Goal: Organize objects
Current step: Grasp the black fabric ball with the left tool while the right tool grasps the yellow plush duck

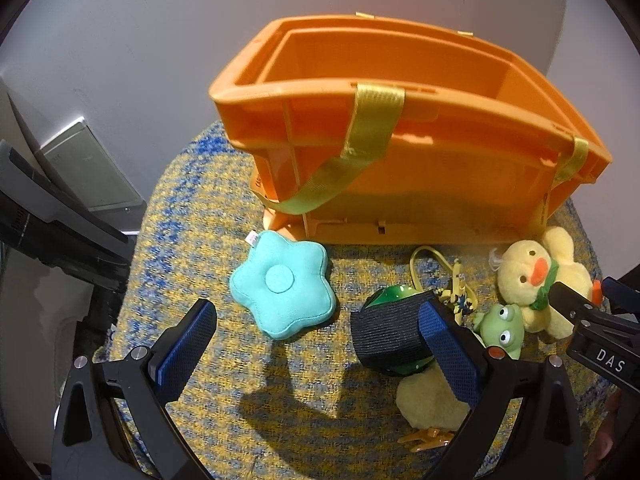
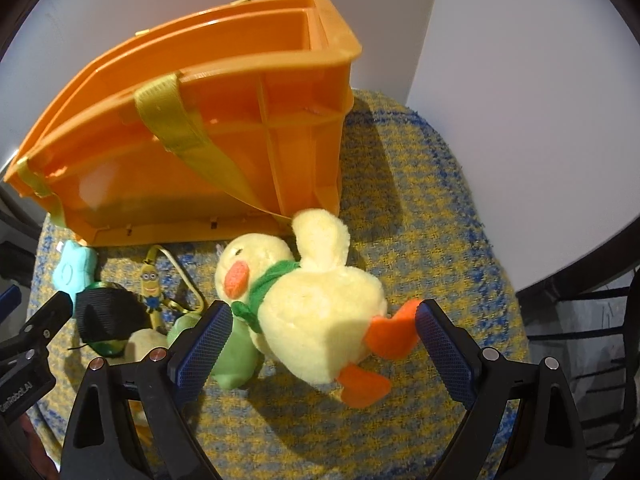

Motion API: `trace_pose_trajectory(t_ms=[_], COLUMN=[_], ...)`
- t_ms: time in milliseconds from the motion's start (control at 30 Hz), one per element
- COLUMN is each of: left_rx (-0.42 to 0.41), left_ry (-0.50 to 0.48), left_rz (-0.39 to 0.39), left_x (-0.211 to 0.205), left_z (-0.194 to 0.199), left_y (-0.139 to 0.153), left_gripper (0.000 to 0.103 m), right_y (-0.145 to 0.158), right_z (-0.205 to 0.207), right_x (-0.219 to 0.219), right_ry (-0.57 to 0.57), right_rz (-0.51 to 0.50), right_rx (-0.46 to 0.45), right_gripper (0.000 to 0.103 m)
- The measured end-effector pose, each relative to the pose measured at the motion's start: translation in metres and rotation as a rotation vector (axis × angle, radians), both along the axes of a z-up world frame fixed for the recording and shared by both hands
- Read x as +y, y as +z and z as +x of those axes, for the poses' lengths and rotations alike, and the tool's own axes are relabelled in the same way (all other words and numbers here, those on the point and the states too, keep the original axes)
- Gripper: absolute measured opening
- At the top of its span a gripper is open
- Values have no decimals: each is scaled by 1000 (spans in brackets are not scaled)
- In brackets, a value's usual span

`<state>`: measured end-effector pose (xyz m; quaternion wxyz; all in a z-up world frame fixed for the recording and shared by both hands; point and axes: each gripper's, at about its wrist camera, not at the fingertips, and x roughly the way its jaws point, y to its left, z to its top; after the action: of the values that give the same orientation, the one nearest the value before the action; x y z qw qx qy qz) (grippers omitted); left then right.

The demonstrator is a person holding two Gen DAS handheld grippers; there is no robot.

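Yellow-and-blue woven mat (image 2: 420, 208) under everything, orange crate (image 2: 192, 128) straight ahead. Best to centre right gripper (image 2: 324, 340) on plush duck (image 2: 316, 312), lying between wide-spread pads, then squeeze gently. Left gripper (image 1: 316, 340) likewise gaping, empty, teal star cushion (image 1: 284, 288) just ahead.

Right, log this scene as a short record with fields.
surface: yellow-and-blue woven mat
container: orange plastic crate, upright, yellow straps
left hand-held gripper: open, above mat near teal star plush
right hand-held gripper: open, straddling yellow duck plush
other items: green frog toy, Minion keychain
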<state>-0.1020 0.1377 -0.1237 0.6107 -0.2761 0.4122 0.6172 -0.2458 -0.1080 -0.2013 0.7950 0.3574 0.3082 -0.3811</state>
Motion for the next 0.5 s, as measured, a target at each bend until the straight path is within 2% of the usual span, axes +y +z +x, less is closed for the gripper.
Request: trace_pose_trajectory(t_ms=[167, 400, 500], left_rx=[3, -4, 2], left_ry=[-23, -50, -68], left_rz=[-8, -13, -13], left_x=[3, 4, 5], left_z=[4, 9, 10], left_y=[-8, -15, -15], left_gripper=[103, 103, 103], right_y=[-15, -30, -34], right_z=[3, 8, 9], right_x=[-6, -9, -10], right_ry=[-4, 22, 31], right_rz=[36, 91, 120], right_rx=[10, -43, -80], right_gripper=[93, 97, 91])
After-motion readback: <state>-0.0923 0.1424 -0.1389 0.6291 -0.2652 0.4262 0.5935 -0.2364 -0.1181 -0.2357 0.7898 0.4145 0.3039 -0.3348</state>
